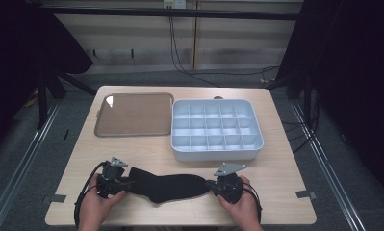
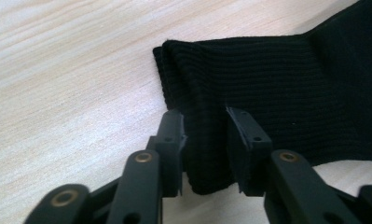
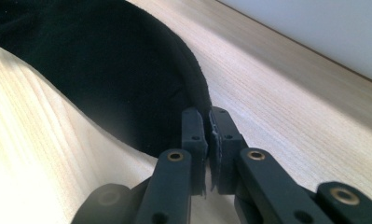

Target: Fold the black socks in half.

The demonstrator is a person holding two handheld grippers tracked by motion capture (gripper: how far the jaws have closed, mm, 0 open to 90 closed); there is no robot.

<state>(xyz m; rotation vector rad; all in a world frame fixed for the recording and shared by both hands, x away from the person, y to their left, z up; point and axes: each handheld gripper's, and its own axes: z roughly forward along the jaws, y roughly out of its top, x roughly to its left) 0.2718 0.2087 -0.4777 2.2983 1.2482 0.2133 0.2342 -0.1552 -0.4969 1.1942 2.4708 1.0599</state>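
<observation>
Nearest the camera, the black sock (image 1: pixel 168 187) lies flat at the table's (image 1: pixel 276 173) 6 o'clock edge, stretched between my grippers. At 12 to 2 o'clock sits the white divider tray (image 1: pixel 217 129); its brown lid (image 1: pixel 134 114) lies at 11. Left gripper (image 1: pixel 113 182) pinches the ribbed cuff (image 2: pixel 207 140), jaws narrow on thick fabric. Right gripper (image 1: pixel 224 185) is clamped nearly closed on the toe edge (image 3: pixel 204 100). Risk, as I judge it: that thin toe bite may slip under tension, dropping the sock.

Both hands low at worktop's near edge. Left gripper (image 1: pixel 113 182) near the left corner, fingers (image 2: pixel 172 140) clamped on black fabric. Right gripper (image 1: pixel 226 184) right of centre, fingers (image 3: pixel 195 133) pinched nearly together, pointing left.
</observation>
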